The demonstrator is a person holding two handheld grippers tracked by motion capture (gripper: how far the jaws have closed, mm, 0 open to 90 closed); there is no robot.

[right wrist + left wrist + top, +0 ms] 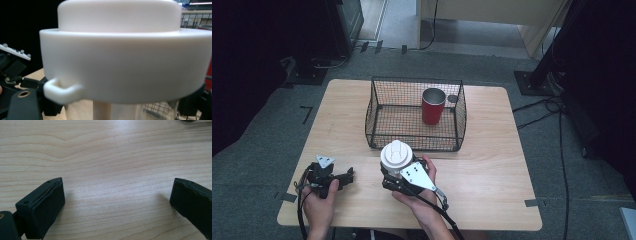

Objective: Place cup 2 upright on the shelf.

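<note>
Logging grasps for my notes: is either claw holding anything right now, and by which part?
The right claw holds a white-lidded cup by its body, just under the lid. The left claw is open over bare table, holding nothing.

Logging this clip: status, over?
Left claw open, idle over table. Right claw shut on white-lidded cup. Wire basket ahead holds red cup.

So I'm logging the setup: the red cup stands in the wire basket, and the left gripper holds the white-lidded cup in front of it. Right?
Not quite. The right gripper holds the white-lidded cup, as the high view shows. The left gripper is open over bare table. The red cup does stand in the wire basket.
</note>
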